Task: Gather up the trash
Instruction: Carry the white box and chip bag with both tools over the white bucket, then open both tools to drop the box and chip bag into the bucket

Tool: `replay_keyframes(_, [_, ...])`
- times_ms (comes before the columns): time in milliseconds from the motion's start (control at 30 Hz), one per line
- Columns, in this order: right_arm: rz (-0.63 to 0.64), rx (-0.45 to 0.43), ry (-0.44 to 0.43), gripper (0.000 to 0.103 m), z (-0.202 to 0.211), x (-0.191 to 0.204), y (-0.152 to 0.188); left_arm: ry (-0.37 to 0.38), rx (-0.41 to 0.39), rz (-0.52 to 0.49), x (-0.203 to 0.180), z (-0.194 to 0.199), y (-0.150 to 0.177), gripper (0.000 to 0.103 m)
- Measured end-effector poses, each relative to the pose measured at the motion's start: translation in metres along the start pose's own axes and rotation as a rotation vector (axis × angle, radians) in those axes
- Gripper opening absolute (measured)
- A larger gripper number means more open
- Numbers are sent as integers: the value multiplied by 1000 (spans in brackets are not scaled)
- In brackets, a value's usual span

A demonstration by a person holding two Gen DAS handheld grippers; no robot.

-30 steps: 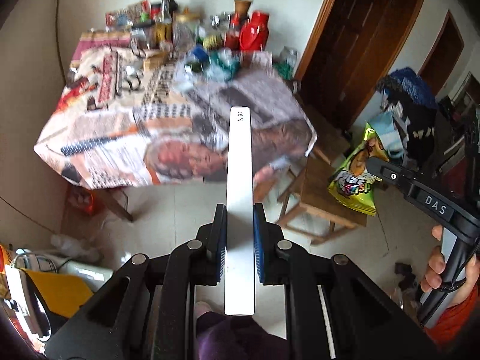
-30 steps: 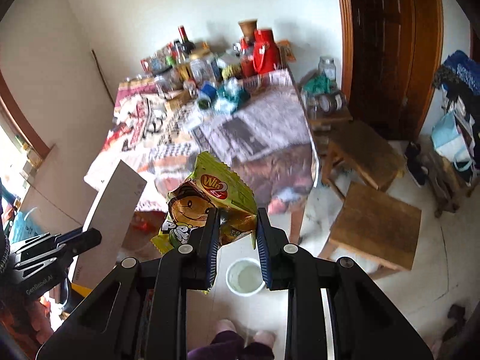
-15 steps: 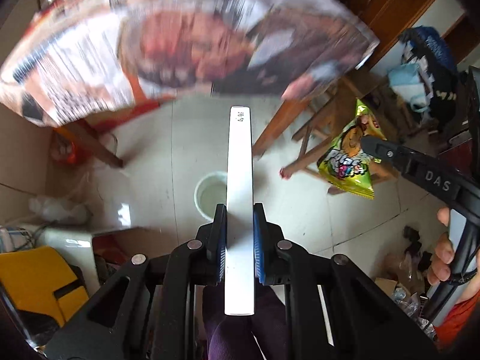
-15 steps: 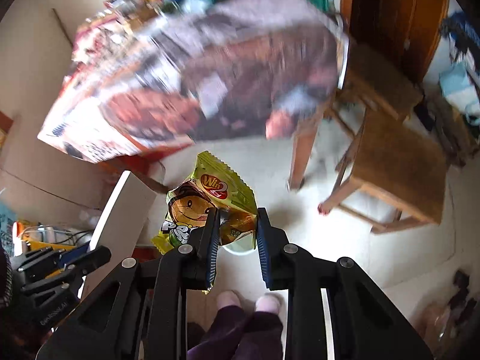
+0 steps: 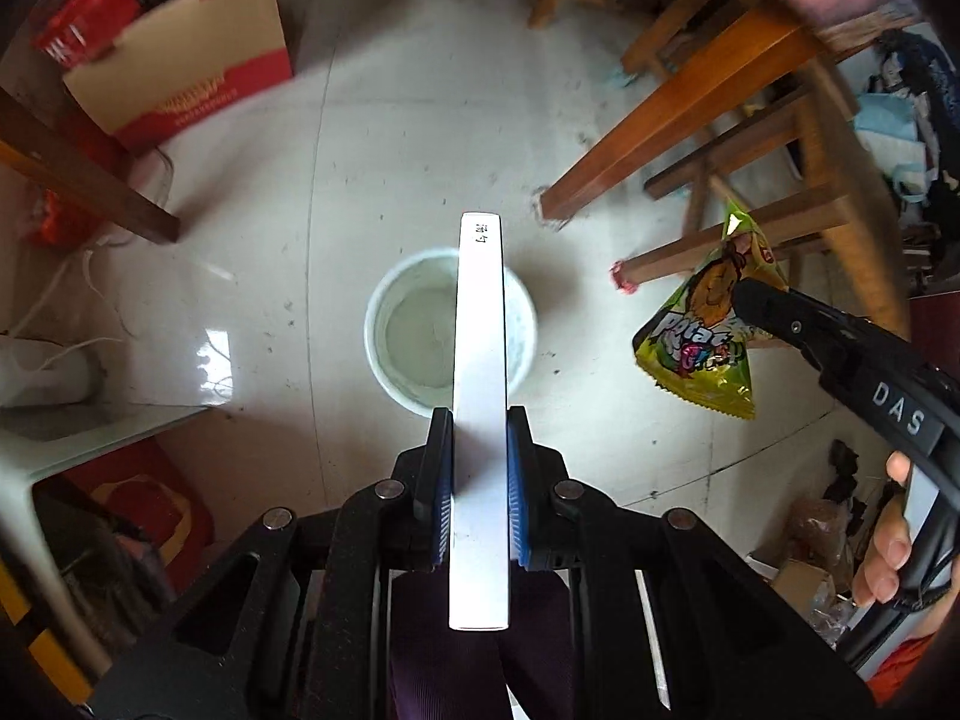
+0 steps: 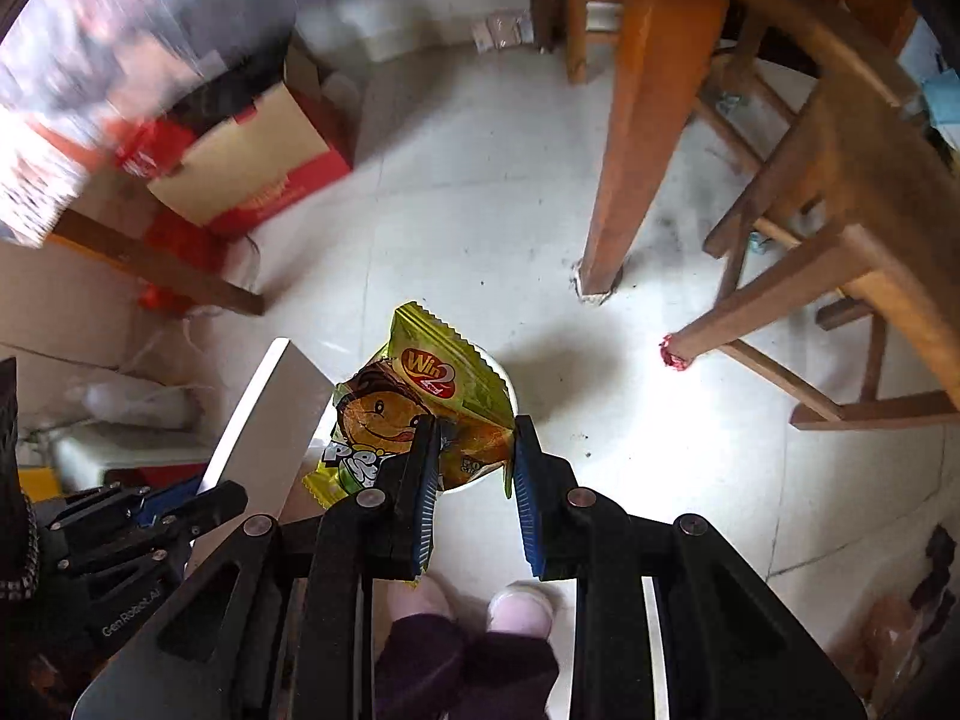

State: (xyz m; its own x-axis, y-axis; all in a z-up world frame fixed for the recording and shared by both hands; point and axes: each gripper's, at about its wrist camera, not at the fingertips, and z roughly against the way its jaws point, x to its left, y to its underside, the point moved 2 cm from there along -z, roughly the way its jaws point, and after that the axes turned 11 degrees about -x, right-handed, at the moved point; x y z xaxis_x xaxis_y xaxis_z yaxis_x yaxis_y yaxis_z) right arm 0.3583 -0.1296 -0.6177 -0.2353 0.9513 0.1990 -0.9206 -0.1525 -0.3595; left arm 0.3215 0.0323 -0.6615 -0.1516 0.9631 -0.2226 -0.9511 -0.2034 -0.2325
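The pale tiled floor [image 5: 384,138] fills both views. On it stand wooden furniture legs: in the left wrist view one dark leg [image 5: 90,180] at 10 o'clock and one orange-brown table leg [image 5: 660,120] at 2 o'clock. One cardboard box with a red band [image 5: 198,60] lies at 11 o'clock. One white bucket [image 5: 408,330] stands on the floor near the centre of this view.

There are two grippers. The left gripper [image 5: 478,468] is clenched on one flat white box [image 5: 480,396], which hangs directly over the bucket. The right gripper [image 6: 474,468] grasps one yellow-green snack bag [image 6: 432,396], at 3 o'clock in the left view, beside the bucket. Two feet in pale slippers [image 6: 522,606] show below.
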Motion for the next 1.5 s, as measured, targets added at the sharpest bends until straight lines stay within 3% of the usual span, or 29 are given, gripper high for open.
replay_keyframes(233, [-23,44,15,22,-91,-4,27,-1,88,43,31,-105,13,16])
replay_keyframes(500, [-14,68,4,25,-135,1,38,-37,144,103,51,-173,18,16])
replay_keyframes(567, [-14,78,1,34,-139,2,38,-46,152,118,52,-176,19,33])
replay_keyframes(633, [-26,107,-14,42,-140,0,38,-45,142,132,55,-177,18,43])
replay_keyframes(700, [-45,123,-29,46,-145,2,37,-55,127,116,57,-174,16,43])
replay_keyframes(867, [-59,137,-39,46,-128,5,30,-89,101,76,57,-147,5,43])
replay_keyframes(1033, [-59,126,-46,46,-89,14,15,-100,59,73,53,-92,-10,43])
replay_keyframes(1267, [-37,86,-53,46,1,38,-13,-102,-3,85,36,4,-30,43])
replay_keyframes(1500, [15,8,-72,46,106,68,-50,-104,-93,86,19,126,-50,43])
